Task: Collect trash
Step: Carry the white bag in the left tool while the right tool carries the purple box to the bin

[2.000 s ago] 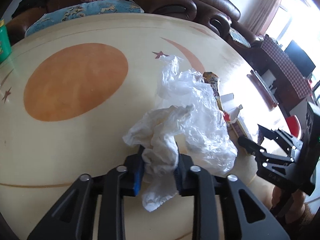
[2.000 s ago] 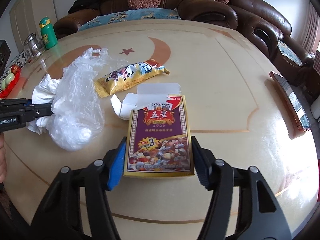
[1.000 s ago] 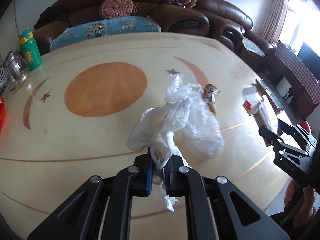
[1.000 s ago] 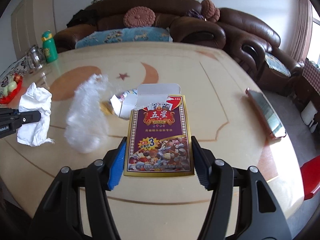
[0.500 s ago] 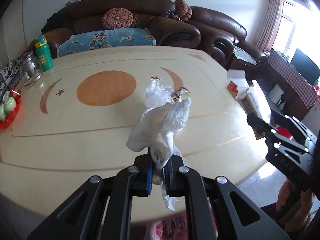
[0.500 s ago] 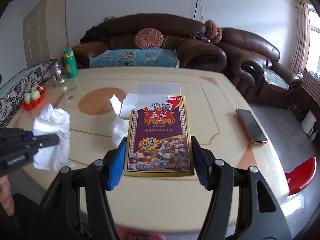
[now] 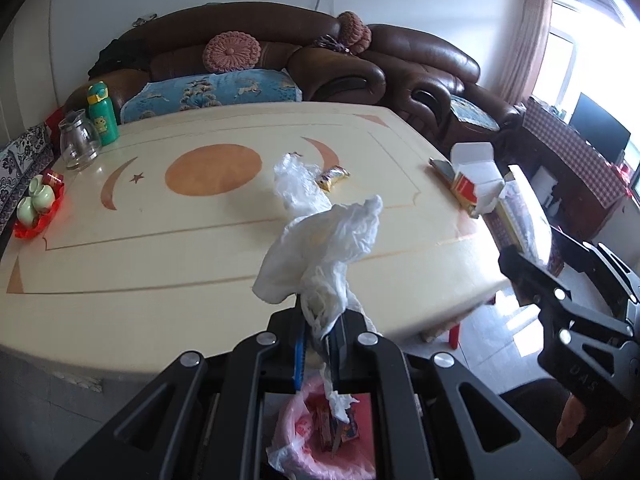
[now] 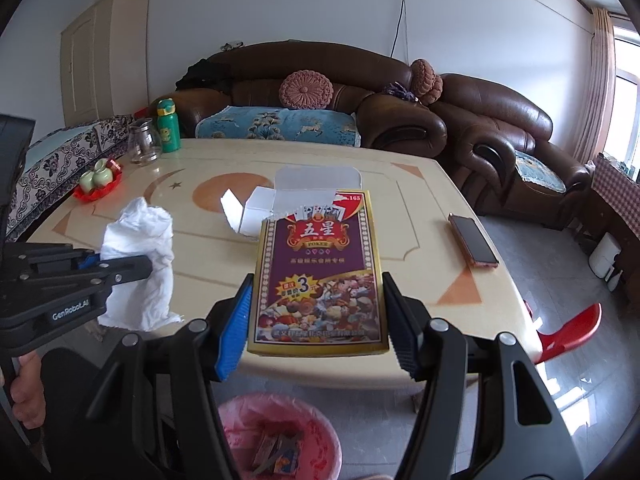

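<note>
Left wrist view: left gripper (image 7: 318, 338) has its jaws pressed onto one crumpled tissue (image 7: 320, 252), held in the air off the near edge of the table (image 7: 120, 264). Directly below hangs one bin with a pink liner (image 7: 320, 440), already holding some packaging. Two pieces of trash remain on the table near its middle: one clear plastic bag (image 7: 296, 184) and one snack wrapper (image 7: 333, 178) just beside it. The right gripper (image 7: 560, 312) shows at the right, off the table's right edge.

Right wrist view: right gripper (image 8: 316, 320) has its jaws spread wide and clamped on the two sides of one open card box (image 8: 318, 268), held above the near edge of the table, with the bin (image 8: 280, 436) below. One phone (image 8: 473, 245) lies near the right edge; it is probably not trash.

Judgement: task is about midway. Two items are lifted and not yet dropped; two remain to fetch.
</note>
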Available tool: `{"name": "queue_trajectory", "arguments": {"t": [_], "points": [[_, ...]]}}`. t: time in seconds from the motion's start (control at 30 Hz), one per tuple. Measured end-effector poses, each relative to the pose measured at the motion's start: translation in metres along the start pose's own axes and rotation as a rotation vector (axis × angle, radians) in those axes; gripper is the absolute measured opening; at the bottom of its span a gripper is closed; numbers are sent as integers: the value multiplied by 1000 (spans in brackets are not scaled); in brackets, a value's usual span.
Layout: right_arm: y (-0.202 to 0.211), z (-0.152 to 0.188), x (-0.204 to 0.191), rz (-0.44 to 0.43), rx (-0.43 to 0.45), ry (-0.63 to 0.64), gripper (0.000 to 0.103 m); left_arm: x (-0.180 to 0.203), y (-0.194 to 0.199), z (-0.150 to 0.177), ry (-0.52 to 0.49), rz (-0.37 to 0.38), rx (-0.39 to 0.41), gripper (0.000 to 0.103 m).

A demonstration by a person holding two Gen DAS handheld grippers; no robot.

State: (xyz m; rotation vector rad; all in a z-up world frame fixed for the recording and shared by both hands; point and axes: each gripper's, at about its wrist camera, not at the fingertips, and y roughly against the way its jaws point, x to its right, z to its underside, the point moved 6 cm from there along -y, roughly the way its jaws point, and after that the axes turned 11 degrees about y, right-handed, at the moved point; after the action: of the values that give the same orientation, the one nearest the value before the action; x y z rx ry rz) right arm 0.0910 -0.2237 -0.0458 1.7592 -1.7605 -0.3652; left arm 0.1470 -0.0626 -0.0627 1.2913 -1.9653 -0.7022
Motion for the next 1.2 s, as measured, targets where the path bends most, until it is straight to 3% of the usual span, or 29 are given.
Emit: {"name": "queue_trajectory", "arguments": {"t": [0.23, 0.47, 0.83, 1.2], "points": [[24, 26, -8, -6, -25, -5, 60, 11, 15, 35, -26, 20, -40, 9], [26, 59, -22, -25, -97, 2, 60, 19, 4, 77, -52, 33, -124, 9], [-6, 129, -45, -79, -267, 0, 60, 13, -51, 148, -59, 25, -315, 9], [-55, 196, -65, -134, -442, -10, 60, -9, -109, 193, -16, 2, -474, 9]]}}
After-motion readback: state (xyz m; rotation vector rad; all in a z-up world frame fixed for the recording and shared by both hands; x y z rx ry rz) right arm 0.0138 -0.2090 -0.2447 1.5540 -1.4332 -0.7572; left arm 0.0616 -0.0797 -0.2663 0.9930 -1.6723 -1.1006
